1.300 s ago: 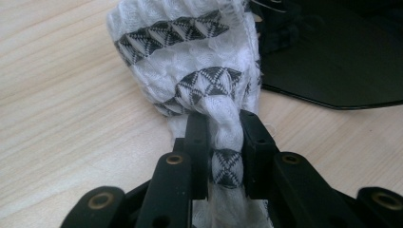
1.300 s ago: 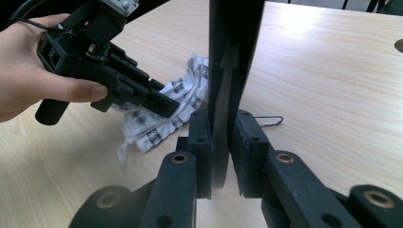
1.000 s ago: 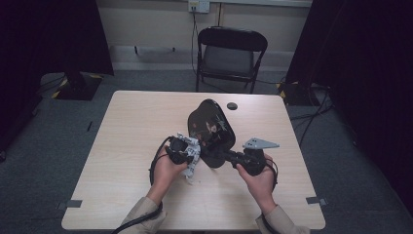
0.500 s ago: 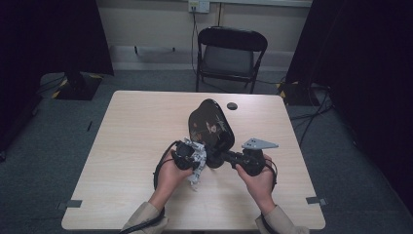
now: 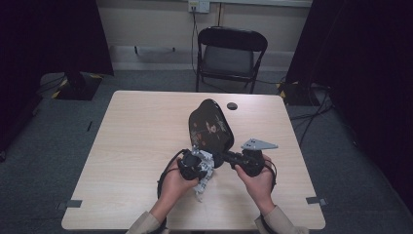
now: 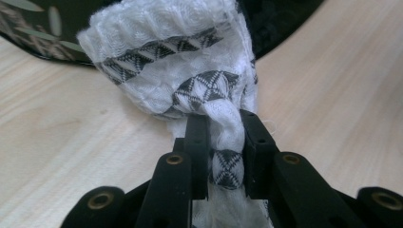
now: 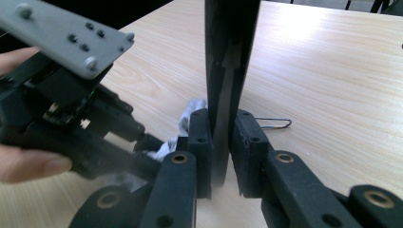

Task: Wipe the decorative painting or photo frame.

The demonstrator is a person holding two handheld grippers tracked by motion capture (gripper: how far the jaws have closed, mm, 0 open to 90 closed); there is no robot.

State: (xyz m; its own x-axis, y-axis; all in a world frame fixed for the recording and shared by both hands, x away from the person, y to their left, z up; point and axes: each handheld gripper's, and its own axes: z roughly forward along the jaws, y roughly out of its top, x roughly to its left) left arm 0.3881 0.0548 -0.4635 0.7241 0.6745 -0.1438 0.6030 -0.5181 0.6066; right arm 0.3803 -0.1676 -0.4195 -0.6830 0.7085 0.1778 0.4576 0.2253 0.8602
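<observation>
A black oval tray (image 5: 209, 126) with a floral pattern stands tilted on the table (image 5: 136, 146). My right gripper (image 5: 225, 157) is shut on its near rim, and in the right gripper view the jaws (image 7: 222, 137) pinch the thin black tray edge (image 7: 230, 57). My left gripper (image 5: 202, 165) is shut on a white cloth (image 5: 202, 179) with black triangle bands. In the left gripper view the cloth (image 6: 190, 71) bunches out past the jaws (image 6: 223, 137) against the tray's underside (image 6: 280, 19). The left gripper (image 7: 142, 142) and the cloth (image 7: 190, 111) lie just left of the tray.
A small black round object (image 5: 232, 106) lies on the table behind the tray. A bent wire clip (image 7: 273, 123) lies on the tabletop beside the tray's edge. A black folding chair (image 5: 231, 53) stands beyond the far table edge.
My left gripper has slid with the cloth to the right and a little nearer, closer to the right gripper. The tray and the right hand have stayed put.
</observation>
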